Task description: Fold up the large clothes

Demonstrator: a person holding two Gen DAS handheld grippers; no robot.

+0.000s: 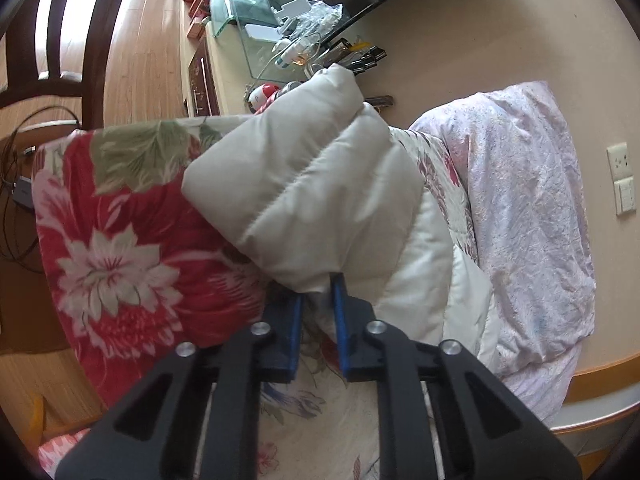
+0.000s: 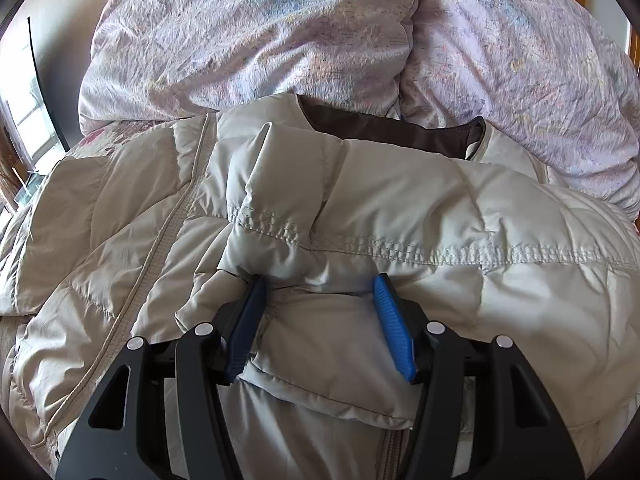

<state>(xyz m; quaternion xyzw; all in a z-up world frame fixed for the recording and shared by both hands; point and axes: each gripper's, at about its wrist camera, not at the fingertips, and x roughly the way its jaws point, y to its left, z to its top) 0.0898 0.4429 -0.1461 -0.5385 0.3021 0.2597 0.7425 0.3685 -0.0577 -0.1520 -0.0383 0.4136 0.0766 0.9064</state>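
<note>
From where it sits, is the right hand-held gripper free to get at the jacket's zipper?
Probably not yet: the right hand-held gripper is clamped on a bunched fold of the puffy jacket. The zipper lies uncovered to its left, so it must let go first.

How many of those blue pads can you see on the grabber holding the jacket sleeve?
2. In the right wrist view, one blue pad presses the left side of the bunched sleeve, the other pad its right side.
</note>
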